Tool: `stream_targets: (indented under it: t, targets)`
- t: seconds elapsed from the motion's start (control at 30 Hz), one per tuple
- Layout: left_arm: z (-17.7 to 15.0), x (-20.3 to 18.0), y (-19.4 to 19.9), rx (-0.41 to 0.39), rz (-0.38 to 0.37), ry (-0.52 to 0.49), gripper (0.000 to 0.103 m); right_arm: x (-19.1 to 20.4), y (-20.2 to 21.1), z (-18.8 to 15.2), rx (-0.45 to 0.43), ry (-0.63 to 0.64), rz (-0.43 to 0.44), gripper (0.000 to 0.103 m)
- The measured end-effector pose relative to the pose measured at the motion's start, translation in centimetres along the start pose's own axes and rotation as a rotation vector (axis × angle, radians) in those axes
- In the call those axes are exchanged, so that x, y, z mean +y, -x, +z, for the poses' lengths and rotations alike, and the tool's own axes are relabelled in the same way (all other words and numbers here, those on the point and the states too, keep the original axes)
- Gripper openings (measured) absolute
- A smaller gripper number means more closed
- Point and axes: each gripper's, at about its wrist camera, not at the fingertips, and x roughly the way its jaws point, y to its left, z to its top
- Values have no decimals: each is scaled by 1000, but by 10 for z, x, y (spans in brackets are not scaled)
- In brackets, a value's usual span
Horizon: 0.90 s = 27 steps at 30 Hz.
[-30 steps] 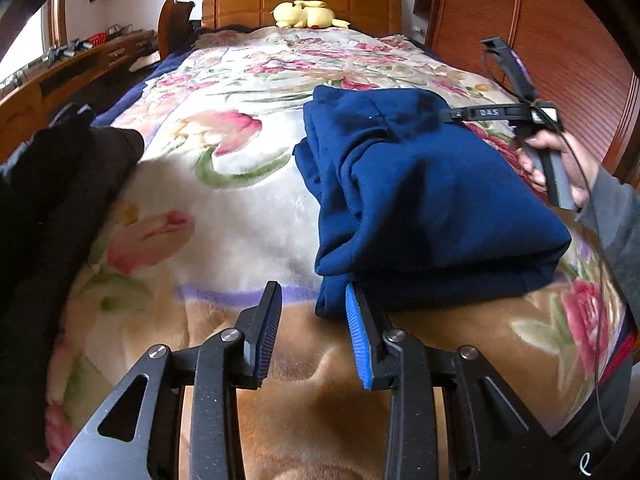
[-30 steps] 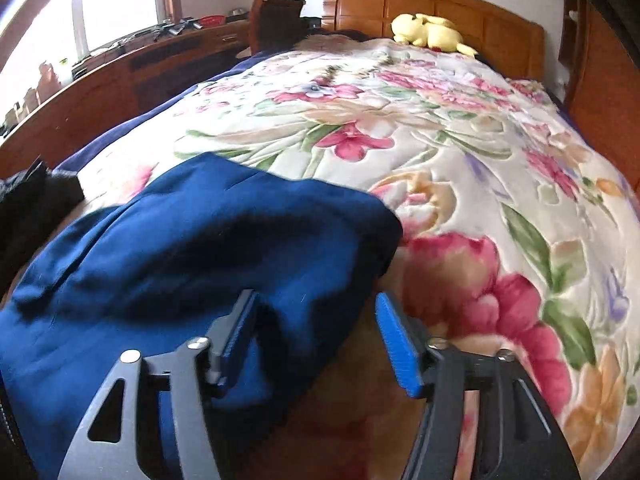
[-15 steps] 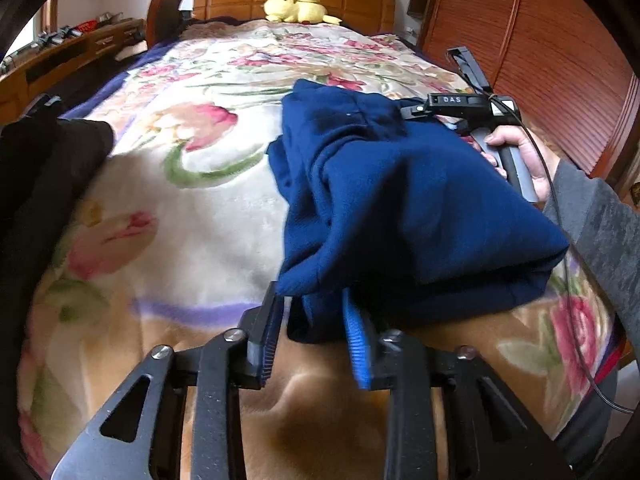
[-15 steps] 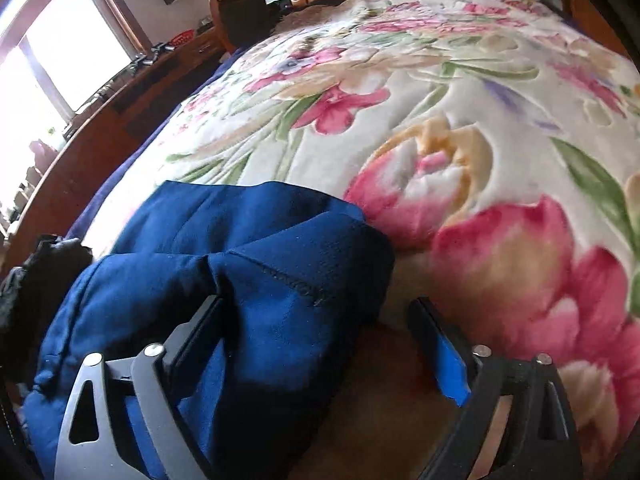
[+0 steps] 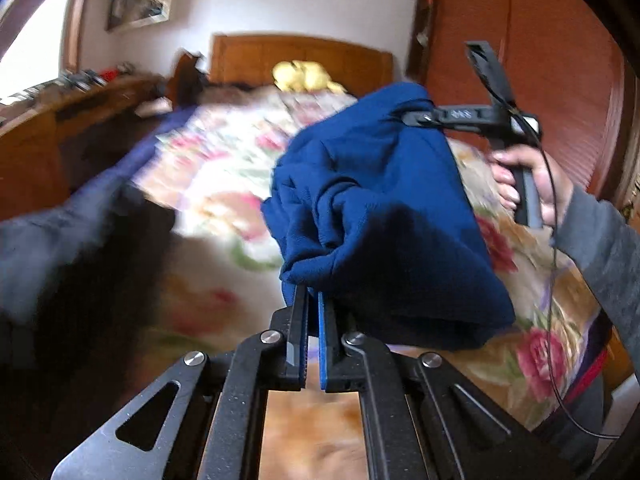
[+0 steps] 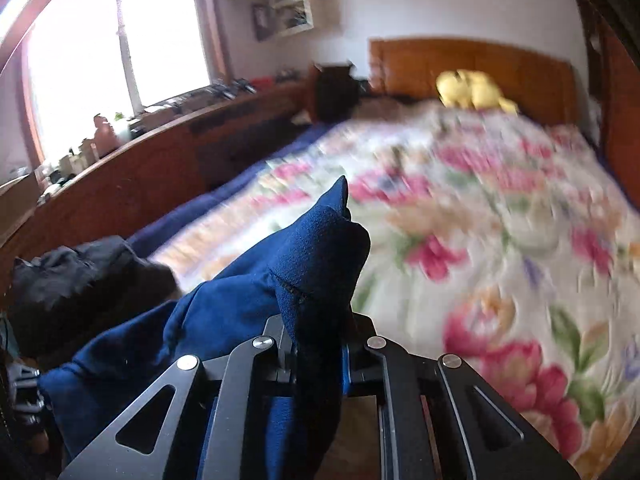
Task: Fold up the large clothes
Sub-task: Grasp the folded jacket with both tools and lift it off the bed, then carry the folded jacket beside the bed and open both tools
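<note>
Blue garment [image 5: 384, 208] is held slung between left gripper [image 5: 313, 300] near and right gripper [image 6: 316, 344] far-right, both pinched on cloth, apparently clear of the bed [image 6: 500, 220].

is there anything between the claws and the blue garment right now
Nothing visible: the left claw is shut on the blue garment at its near edge, and the right claw pinches its far corner, lifted above the floral blanket.
</note>
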Motion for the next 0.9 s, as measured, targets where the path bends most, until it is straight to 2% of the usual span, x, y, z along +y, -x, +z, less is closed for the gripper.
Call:
stream_targets:
  t: [0.13,0.27,0.4,0.53,0.6,0.73,0.8,0.83,0.9]
  targets:
    - [26,56,68,-81,128,-5,4,66,12,40,-65,56,65,14]
    - [44,118,137,-133,317,-3,4,147,5,74,-98,130,144,14]
    - [38,176,176,-126,465,41,4,231,-24,89,-95,189,223,14]
    - [17,226,192,-84,580,102,4,296,-68,89,-47,245,267,15]
    - [2,245,188,-47,613,139,4,314,-95,87,-11,264,265,16]
    - [-27,265,179,4,623,213,4,326,-159,61,157,277,237,20]
    - [-28,261,171,0,611,231,5,322,-174,46,220,288,204,27]
    - [-26,260,168,-5,605,234,6,317,-175,42,220,282,200,29]
    - [-22,261,170,-15,611,241,10,301,-172,44,229,245,211,44]
